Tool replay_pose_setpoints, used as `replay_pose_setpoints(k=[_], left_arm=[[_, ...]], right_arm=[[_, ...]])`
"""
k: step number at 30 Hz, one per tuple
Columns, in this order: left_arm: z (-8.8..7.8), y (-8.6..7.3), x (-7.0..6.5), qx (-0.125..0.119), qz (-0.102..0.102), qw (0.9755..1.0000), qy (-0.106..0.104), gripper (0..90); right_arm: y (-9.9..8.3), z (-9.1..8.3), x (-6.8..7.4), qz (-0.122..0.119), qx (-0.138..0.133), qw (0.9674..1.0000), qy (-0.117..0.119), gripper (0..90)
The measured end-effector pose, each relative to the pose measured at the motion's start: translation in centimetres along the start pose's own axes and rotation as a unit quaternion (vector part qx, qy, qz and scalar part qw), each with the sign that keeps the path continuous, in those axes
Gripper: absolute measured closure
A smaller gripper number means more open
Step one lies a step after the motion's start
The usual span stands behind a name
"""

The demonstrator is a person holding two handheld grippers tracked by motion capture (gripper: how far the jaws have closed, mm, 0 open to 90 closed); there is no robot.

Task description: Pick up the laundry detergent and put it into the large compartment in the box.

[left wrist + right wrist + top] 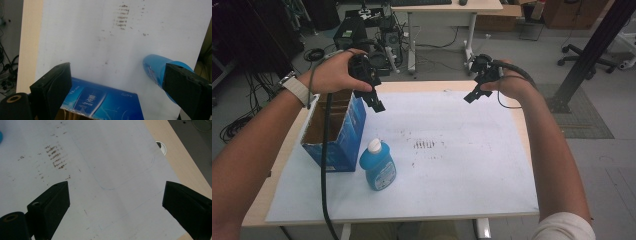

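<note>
The left gripper [373, 95] is hovering above the surface [452, 150] with its fingers [53, 87] standing wide apart and holding nothing. Just below these fingers an open blue box [337, 132] is standing, and a blue bottle [378, 166] with a white cap is lying just beside the box, between the fingers in the left gripper view. The right gripper [476, 89] is also hanging in the air, its fingers [51, 205] spread wide and empty. Below them the white sheet [112, 170] with dark smudges [56, 157] is lying, well apart from the bottle.
</note>
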State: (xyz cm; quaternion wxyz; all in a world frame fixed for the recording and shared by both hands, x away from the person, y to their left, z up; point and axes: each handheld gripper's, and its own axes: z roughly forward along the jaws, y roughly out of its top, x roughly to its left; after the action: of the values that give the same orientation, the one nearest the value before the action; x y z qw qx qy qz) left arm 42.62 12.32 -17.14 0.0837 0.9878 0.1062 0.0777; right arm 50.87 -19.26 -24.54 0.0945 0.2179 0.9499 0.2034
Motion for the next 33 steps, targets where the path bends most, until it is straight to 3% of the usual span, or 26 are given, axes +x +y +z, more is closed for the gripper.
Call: replay_pose_setpoints(k=[1, 8, 12, 21, 33], left_arm=[[0.0, 0.0, -0.1, -0.006, -0.010, 0.9999, -0.001, 9.4], [-0.4, 0.1, -0.2, -0.007, -0.015, 0.9999, -0.002, 9.4], [-0.4, 0.3, -0.5, -0.001, -0.024, 0.9997, 0.009, 9.0], [-1.2, 0.6, -1.0, 0.003, -0.065, 0.9977, 0.018, 7.2], [-1.9, 0.3, -1.5, 0.012, -0.094, 0.9953, 0.021, 7.5]], right_arm=[[0.0, 0.0, 0.0, 0.001, -0.002, 1.0000, 0.001, 8.0], [-0.2, -0.2, 0.0, 0.004, -0.004, 1.0000, -0.001, 8.1], [-0.1, -0.3, 0.1, 0.008, -0.005, 1.0000, -0.002, 7.8], [-0.1, -0.3, 0.3, 0.012, 0.005, 0.9999, -0.007, 6.6], [-0.2, -0.3, 0.4, 0.009, 0.007, 0.9999, -0.010, 6.9]])
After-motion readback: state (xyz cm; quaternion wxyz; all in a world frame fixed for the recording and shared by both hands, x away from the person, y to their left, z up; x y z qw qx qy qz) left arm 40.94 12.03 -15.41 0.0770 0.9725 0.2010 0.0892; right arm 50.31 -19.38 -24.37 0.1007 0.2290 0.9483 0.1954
